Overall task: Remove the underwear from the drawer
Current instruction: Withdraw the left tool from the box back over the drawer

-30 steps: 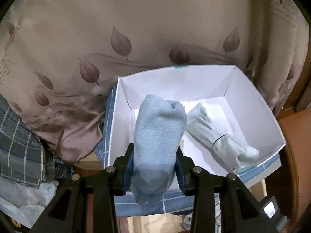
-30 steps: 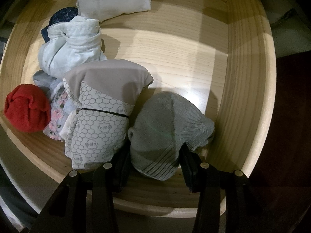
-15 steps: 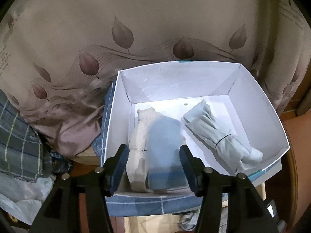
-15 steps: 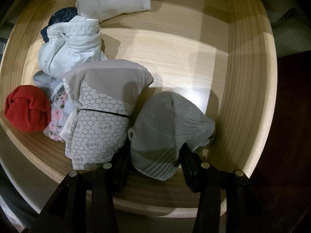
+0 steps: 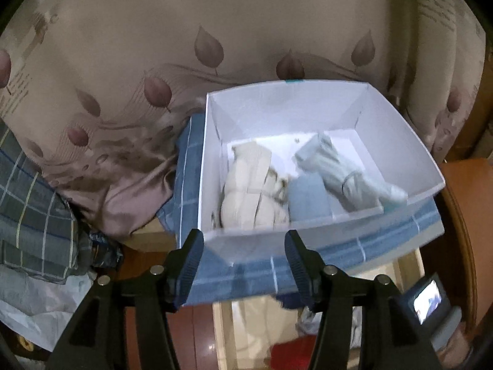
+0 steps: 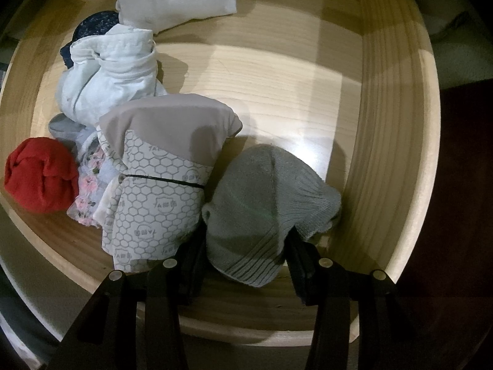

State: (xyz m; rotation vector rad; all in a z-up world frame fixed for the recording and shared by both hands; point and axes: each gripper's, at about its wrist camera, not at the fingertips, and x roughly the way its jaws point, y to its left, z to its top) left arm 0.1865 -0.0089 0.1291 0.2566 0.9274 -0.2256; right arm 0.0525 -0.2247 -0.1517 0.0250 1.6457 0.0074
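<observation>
Grey knit underwear [image 6: 262, 209] is sitting clenched in the right gripper [image 6: 246, 265] jaws inside the wooden drawer [image 6: 397, 154], awaiting a straight lift clear of neighbouring bundles, while the left gripper [image 5: 243, 268], jaws released and empty, is facing the white box [image 5: 400, 141].

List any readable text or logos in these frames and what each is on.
"R": large letter on the leaf-print curtain; only that first letter reads.
"passing through": small line beside it; the remaining curtain lines are blurred.
Badge logos on the honeycomb-print bundle: too small to read.
</observation>
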